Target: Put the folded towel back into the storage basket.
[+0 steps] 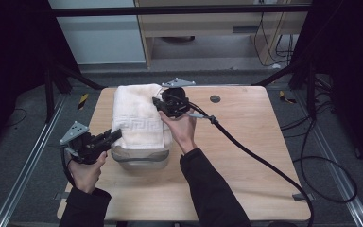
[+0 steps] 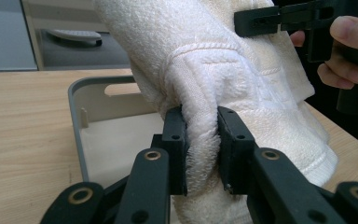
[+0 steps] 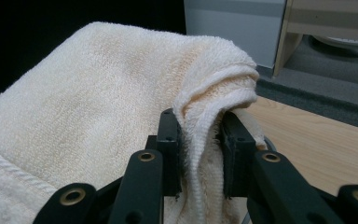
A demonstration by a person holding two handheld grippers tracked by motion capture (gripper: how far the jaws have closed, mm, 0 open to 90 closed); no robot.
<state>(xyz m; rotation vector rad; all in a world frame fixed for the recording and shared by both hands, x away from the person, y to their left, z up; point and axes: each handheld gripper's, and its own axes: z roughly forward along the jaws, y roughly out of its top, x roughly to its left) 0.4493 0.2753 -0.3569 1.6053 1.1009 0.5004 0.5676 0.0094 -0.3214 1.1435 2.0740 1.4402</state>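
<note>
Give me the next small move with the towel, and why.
Probably lower both tongs together to settle the towel into the grey bin. The left tongs and right tongs are each shut on a fold, and the towel hangs over the bin, part of whose floor is bare.

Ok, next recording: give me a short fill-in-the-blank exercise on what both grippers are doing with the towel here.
1. Both grippers are shut on the white terry ____ with a key-pattern border.
2. The towel lies over a grey plastic ____ on the wooden table.
3. In the high view, the left gripper pinches the towel's ____ edge, the right gripper its right edge.

Missing words: towel; tray; left
</note>
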